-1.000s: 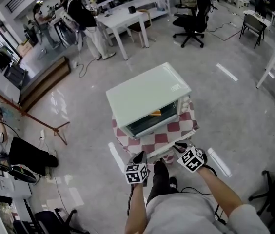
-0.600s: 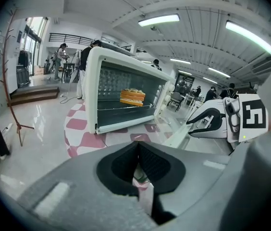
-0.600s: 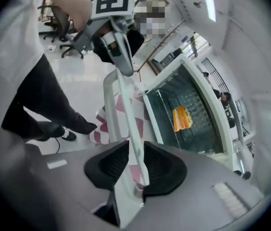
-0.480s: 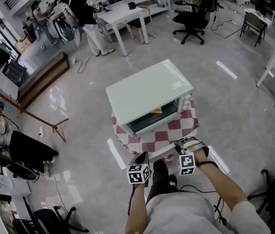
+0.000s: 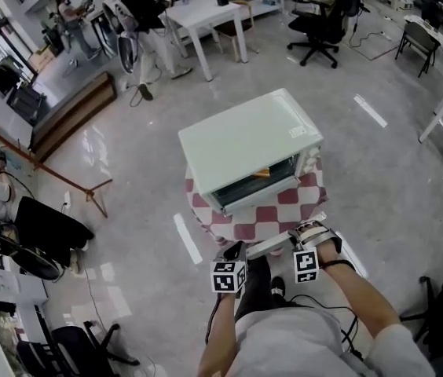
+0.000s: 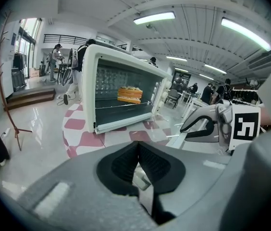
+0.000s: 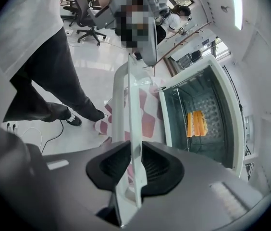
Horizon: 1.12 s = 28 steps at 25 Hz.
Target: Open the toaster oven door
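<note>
Head view: the toaster oven [image 5: 249,144] is noted on the checked surface [image 5: 272,210], door [image 5: 272,243] swung down; the right gripper [image 5: 306,230] is found lower and rolled since the earlier frame. Left gripper view: jaws of the left gripper [image 6: 136,150] are kept closed, empty, aside. Right gripper view: jaws, just closing, are clamped on the door edge to steady it.

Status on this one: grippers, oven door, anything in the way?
Right gripper just closed further, clamped on white toaster oven door edge. Left gripper shut, empty. Door down, open. Nothing blocking.
</note>
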Motion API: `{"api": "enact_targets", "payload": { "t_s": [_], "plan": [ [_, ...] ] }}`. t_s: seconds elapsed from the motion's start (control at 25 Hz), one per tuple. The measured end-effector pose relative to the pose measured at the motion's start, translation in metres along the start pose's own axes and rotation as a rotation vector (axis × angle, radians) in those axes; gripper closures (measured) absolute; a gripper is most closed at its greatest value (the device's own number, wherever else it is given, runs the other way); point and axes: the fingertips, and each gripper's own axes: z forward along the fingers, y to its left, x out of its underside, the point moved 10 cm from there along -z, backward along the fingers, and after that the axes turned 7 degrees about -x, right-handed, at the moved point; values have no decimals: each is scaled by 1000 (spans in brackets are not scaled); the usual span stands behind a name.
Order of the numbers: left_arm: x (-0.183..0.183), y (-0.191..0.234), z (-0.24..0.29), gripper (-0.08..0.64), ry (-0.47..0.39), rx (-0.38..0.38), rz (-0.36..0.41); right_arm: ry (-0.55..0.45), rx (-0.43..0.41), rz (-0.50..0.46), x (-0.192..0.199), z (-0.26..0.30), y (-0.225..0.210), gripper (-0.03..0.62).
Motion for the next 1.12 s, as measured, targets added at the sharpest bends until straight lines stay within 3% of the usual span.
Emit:
{"api": "enact_targets", "payload": {
  "t_s": [0.32, 0.68, 1.12],
  "plan": [
    [10, 4, -21, 555, 0, -21, 29, 27, -37, -25, 0, 18, 18, 509],
    [26, 16, -43, 557, -3, -71, -8, 27, -43, -8, 1, 46, 38, 497],
    [36, 21, -64, 555, 3, -102, -35, 50, -108, 50, -1, 71, 49, 491]
  ]
}}
